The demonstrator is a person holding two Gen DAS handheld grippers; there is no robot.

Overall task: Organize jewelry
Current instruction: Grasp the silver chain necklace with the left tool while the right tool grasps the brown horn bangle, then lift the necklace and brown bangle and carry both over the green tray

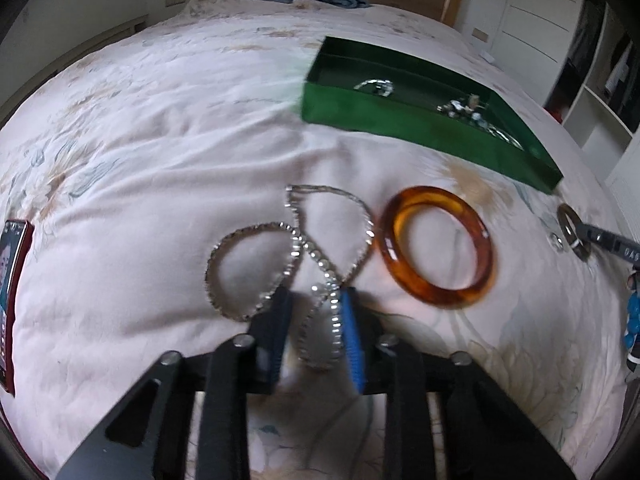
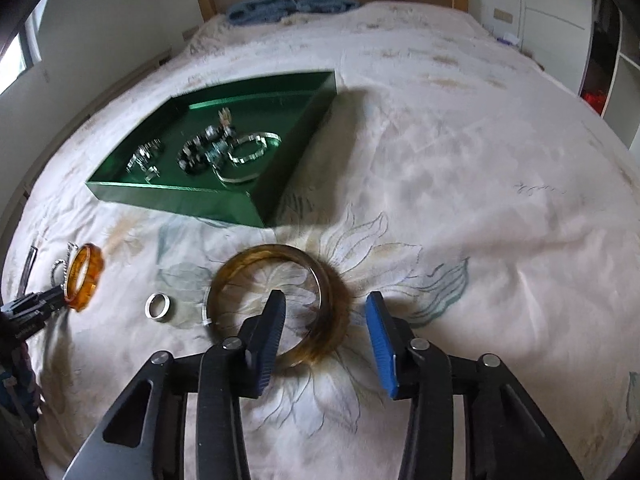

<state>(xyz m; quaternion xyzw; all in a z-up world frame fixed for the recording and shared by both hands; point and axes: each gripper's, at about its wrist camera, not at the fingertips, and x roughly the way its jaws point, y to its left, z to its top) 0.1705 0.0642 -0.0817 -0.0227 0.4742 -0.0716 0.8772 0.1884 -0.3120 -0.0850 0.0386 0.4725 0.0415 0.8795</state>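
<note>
Left gripper (image 1: 314,304): my jaws are part open, straddling a loop of the rhinestone chain (image 1: 296,256). The chain runs between the pads; I can't tell if they pinch it yet. Gripper angled down at the bedspread (image 1: 160,140). The rest of the chain lies in loops just ahead. An amber bangle (image 1: 438,246) lies flat just right of it, close to touching. The green tray (image 1: 400,120) sits beyond, already holding silver pieces. Far left edge: a red-framed flat object (image 1: 12,292), identity unclear.

Right gripper (image 2: 326,334): my jaws are wide open, gripping nothing. The left finger (image 2: 268,344) sits over the inside of the brown translucent bangle (image 2: 280,308), the right finger outside its rim, so the bangle's right wall is between the pads. Tilted down at the bed. A small silver ring (image 2: 157,307) lies left of the bangle, apart from it. Green tray ahead-left, holding bracelets and rings (image 2: 208,152). A blue towel (image 2: 280,6) lies at the headboard.
</note>
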